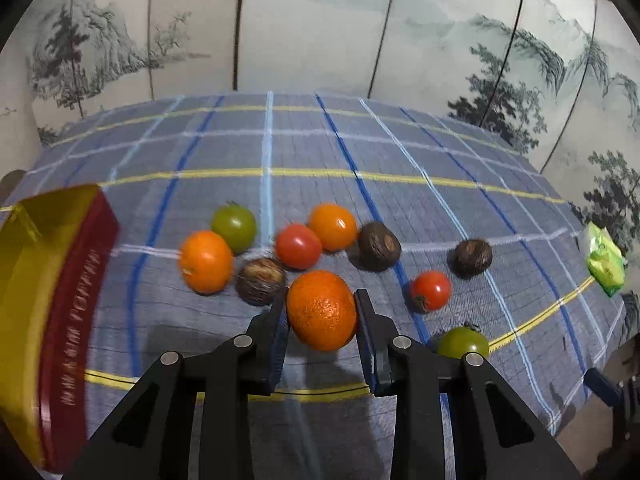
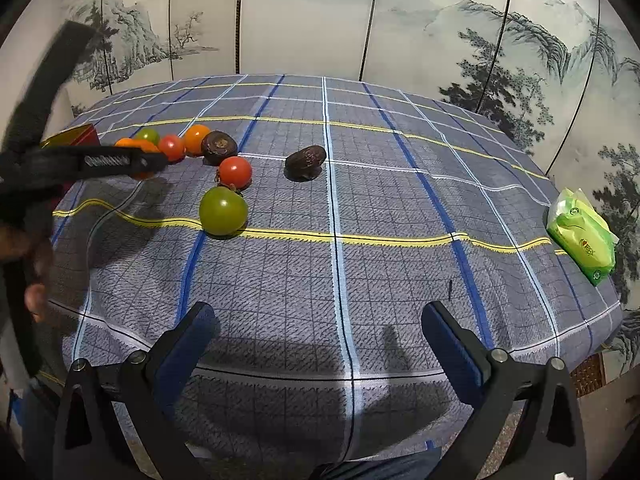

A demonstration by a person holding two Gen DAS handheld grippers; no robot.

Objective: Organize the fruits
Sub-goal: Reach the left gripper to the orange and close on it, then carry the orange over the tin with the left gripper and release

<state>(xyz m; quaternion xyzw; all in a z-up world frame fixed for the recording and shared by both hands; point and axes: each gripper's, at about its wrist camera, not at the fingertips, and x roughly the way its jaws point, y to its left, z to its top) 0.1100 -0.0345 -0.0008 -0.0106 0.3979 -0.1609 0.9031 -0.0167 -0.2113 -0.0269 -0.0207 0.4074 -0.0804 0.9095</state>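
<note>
My left gripper (image 1: 321, 295) is shut on an orange (image 1: 322, 312), both pads pressing its sides just above the checked cloth (image 1: 304, 148). Behind it lie two more oranges (image 1: 206, 262) (image 1: 333, 227), two red tomatoes (image 1: 298, 246) (image 1: 431, 290), two green tomatoes (image 1: 234, 223) (image 1: 462, 342) and three brown fruits (image 1: 260, 281) (image 1: 378, 245) (image 1: 473, 258). My right gripper (image 2: 320, 312) stands open over bare cloth near the front edge, holding nothing. In the right wrist view the left gripper's fingers (image 2: 132, 162) hide most of the held orange (image 2: 144, 146).
A red and yellow box (image 1: 52, 300) stands at the left edge of the table, close to the fruit. A green tissue packet (image 2: 582, 236) lies at the far right. A painted folding screen (image 2: 304, 16) rises behind the table. A hand (image 2: 34, 296) shows at the left.
</note>
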